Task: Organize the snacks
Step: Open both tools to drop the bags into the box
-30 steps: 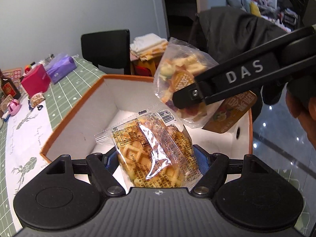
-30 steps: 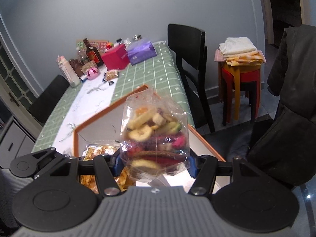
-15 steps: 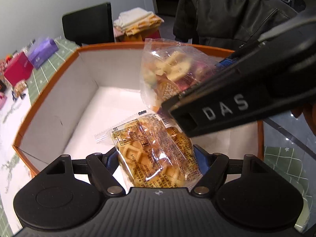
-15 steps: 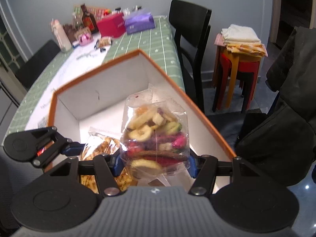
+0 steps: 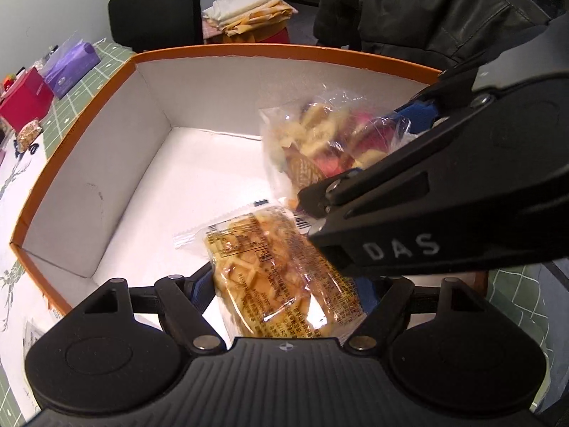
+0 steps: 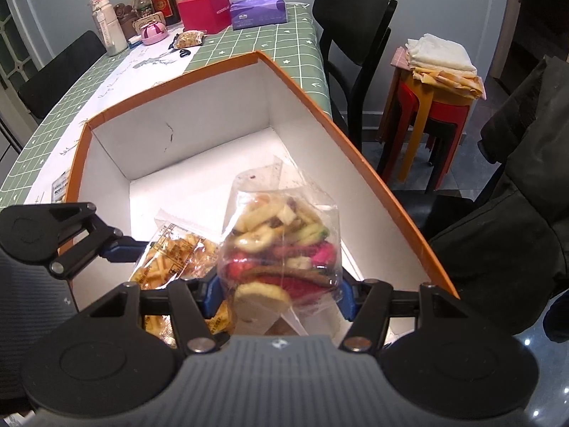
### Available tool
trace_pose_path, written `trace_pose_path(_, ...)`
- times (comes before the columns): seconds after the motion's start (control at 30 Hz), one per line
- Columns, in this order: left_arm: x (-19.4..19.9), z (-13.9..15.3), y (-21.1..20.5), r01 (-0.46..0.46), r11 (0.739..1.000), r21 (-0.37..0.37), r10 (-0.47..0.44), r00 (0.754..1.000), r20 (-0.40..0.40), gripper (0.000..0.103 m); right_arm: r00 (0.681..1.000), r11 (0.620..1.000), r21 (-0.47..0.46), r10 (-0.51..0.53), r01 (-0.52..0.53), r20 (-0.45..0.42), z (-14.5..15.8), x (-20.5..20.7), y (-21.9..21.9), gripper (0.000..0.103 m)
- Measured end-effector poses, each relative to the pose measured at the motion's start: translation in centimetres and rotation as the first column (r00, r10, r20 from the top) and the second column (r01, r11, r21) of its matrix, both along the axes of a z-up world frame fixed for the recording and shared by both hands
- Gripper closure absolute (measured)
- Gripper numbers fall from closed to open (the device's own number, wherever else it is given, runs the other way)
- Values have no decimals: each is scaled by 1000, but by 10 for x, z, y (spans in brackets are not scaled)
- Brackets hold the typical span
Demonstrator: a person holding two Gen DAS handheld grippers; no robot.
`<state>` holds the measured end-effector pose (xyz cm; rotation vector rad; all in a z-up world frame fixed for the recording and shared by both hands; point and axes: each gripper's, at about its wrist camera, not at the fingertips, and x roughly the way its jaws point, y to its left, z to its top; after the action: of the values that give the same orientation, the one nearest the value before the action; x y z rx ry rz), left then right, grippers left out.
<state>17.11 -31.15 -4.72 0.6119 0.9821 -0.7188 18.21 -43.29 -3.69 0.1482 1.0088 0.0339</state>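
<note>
Clear-wrapped waffle packet [image 5: 281,277] sits between the left gripper's [image 5: 284,291] wide, opening jaws, low inside the orange-rimmed white box [image 5: 227,51]; beside it, the dried-fruit bag [image 6: 281,249] stands between the right gripper's [image 6: 277,295] narrower jaws, also opening; behind lies the green checked tablecloth [image 6: 249,42].

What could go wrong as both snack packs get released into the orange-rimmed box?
1. The right gripper crosses just above the waffle pack in the left gripper; with both sets of jaws opening, the tools could knock together.
2. The dried-fruit bag sits near the box's right wall; it may lean on that wall or land on the waffle pack.
3. Crinkly film might cling to a blue pad instead of dropping.
</note>
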Motion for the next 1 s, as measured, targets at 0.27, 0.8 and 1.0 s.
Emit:
trace_pose_path(0.27, -3, 26, 17, -26, 996, -81, 29, 999, 34, 9, 997, 998, -46, -35, 38, 69, 18, -7, -1, 30)
trace_pose_path(0.8, -9, 81, 137, -192, 928, -318, 231, 969, 87, 8, 979, 995, -92, 42, -24, 201, 62, -22, 50, 30)
trace_pose_path(1.0, -12, 77, 196, -289, 895, -338, 337, 937, 90, 8, 961, 983, -128, 155, -129, 228, 72, -23, 92, 30)
